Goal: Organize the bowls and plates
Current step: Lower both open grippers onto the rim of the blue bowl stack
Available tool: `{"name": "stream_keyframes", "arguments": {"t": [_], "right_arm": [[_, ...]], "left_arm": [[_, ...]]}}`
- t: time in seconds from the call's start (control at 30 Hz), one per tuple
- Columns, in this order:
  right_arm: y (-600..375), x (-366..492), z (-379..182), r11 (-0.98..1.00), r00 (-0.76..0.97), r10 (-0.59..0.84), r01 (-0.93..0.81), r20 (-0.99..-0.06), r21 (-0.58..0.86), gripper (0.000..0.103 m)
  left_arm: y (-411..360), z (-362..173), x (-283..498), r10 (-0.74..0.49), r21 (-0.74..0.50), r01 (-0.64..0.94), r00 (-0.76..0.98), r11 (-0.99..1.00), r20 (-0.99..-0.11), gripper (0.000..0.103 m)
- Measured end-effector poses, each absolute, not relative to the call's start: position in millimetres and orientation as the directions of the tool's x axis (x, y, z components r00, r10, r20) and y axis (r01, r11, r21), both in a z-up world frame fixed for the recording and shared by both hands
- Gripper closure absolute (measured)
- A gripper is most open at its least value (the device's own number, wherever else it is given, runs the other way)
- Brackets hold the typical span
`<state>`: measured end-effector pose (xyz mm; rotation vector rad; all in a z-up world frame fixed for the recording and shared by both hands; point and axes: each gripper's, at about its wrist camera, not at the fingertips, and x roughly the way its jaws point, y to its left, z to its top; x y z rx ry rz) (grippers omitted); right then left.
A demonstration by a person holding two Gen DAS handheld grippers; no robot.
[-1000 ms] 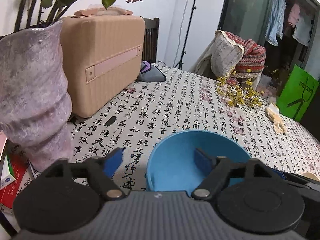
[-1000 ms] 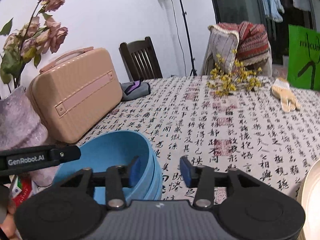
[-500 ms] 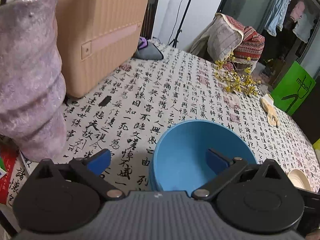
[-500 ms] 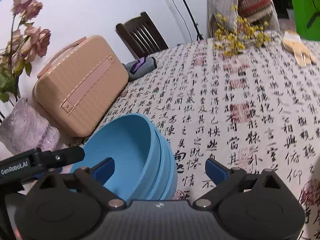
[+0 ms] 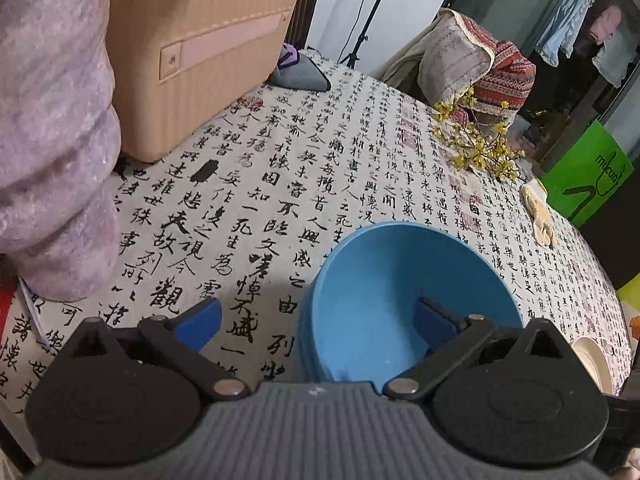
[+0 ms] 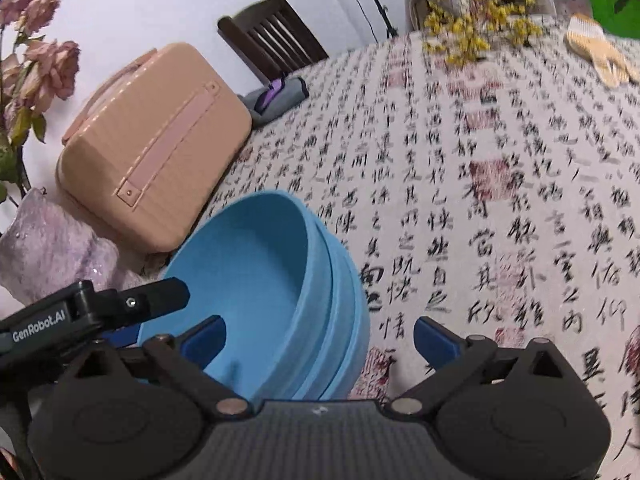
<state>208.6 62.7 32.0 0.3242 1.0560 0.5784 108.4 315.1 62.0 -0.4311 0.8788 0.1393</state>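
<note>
A stack of blue bowls (image 5: 384,300) rests on the calligraphy tablecloth (image 5: 304,168). My left gripper (image 5: 316,322) straddles the stack's left rim: one blue pad hangs outside over the cloth, the other inside the top bowl, neither touching. From the other side my right gripper (image 6: 320,340) straddles the right rim of the same blue bowls (image 6: 272,280). Its jaws are opening, with the rim between them and the pads off it. A finger (image 6: 160,298) of the left gripper shows over the bowls' near left edge. A cream plate (image 5: 592,364) peeks in at the right.
A pink case (image 5: 200,60) and a purple vase (image 5: 52,140) stand close to the left of the bowls. Further back lie a grey pouch (image 5: 300,72), yellow flower sprigs (image 5: 476,148) and a cream glove (image 5: 538,216). A dark chair (image 6: 272,36) stands behind the table.
Both grippers' jaws have spread wide, and the right pads have come off the bowl rim. Both views have tipped downward and drawn closer to the stack.
</note>
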Motion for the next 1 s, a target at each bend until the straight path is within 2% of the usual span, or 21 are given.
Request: {"name": "stream_keyframes", "arguments": {"t": [0.4, 0.5, 0.77, 0.87, 1.0], "right_arm": [[76, 220, 20, 0.817, 0.290, 0.576, -0.232, -0.764, 0.528, 0.001], [80, 220, 18, 0.811, 0.281, 0.585, -0.226, -0.761, 0.540, 0.004], [62, 218, 23, 0.800, 0.316, 0.599, -0.195, -0.736, 0.567, 0.007], [57, 222, 25, 0.807, 0.330, 0.589, -0.181, -0.738, 0.562, 0.010], [62, 224, 27, 0.814, 0.325, 0.580, -0.195, -0.747, 0.547, 0.019]], "left_arm": [[322, 49, 119, -0.091, -0.331, -0.312, 0.591, 0.891, -0.801, 0.001], [325, 48, 118, -0.091, -0.333, -0.317, 0.588, 0.888, -0.803, 0.006], [323, 49, 120, -0.099, -0.331, -0.300, 0.590, 0.895, -0.801, 0.009], [317, 48, 122, -0.104, -0.326, -0.293, 0.579, 0.899, -0.809, 0.013], [311, 44, 125, -0.110, -0.322, -0.293, 0.562, 0.900, -0.820, 0.027]]}}
